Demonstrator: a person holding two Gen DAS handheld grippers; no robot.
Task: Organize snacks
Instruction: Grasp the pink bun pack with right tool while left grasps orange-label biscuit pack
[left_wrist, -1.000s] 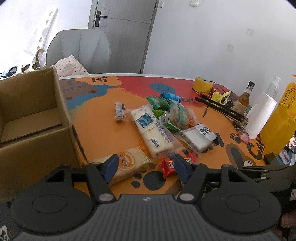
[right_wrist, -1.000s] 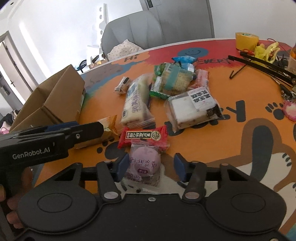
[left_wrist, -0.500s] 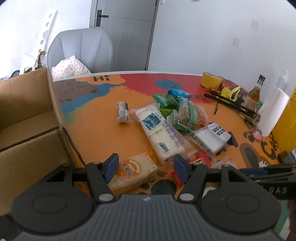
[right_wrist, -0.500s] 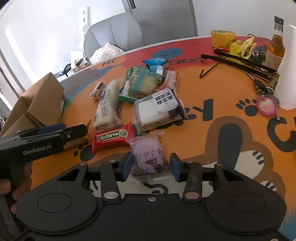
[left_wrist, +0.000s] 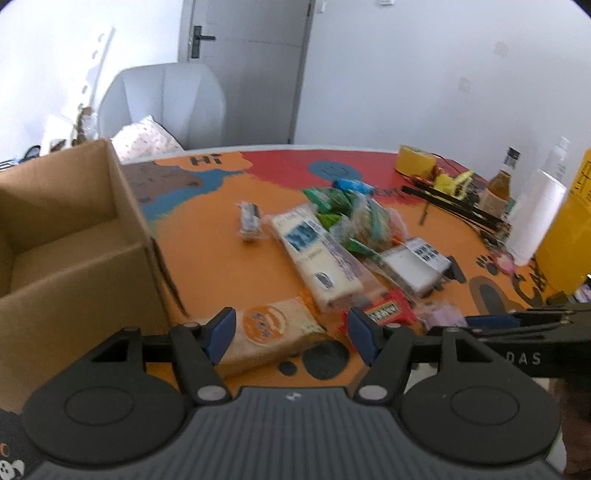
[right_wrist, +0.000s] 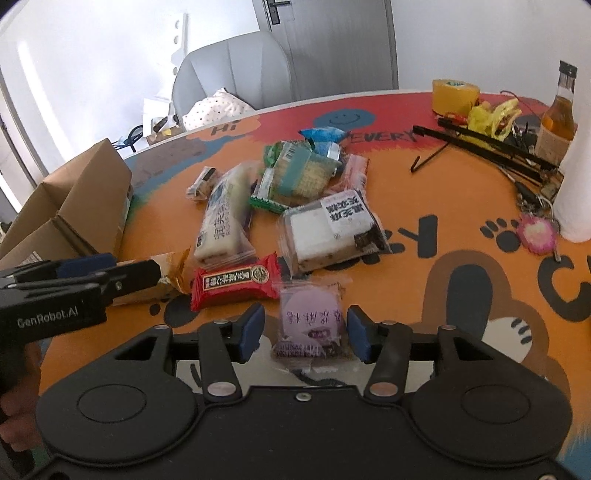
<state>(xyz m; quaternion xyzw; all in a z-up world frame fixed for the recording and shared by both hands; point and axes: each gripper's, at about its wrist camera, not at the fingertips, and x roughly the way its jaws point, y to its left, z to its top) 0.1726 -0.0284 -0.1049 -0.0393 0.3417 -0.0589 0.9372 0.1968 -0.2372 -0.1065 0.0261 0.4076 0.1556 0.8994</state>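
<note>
Right gripper (right_wrist: 306, 334) jaws are opening around the purple snack packet (right_wrist: 309, 325) (unpinched); centre it before closing.

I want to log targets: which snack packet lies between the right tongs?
The clear packet with a purple pastry; the red packet lies beside it, outside them.

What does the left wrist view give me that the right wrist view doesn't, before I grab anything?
Only left wrist: the cardboard box's open inside and the left gripper framing the orange-label bread pack. Only right wrist: the right gripper, jaws opening, around the purple pastry packet, and the pink keychain in clear view. Both: the red snack packet, the long white bread pack, and the yellow tape roll.
</note>
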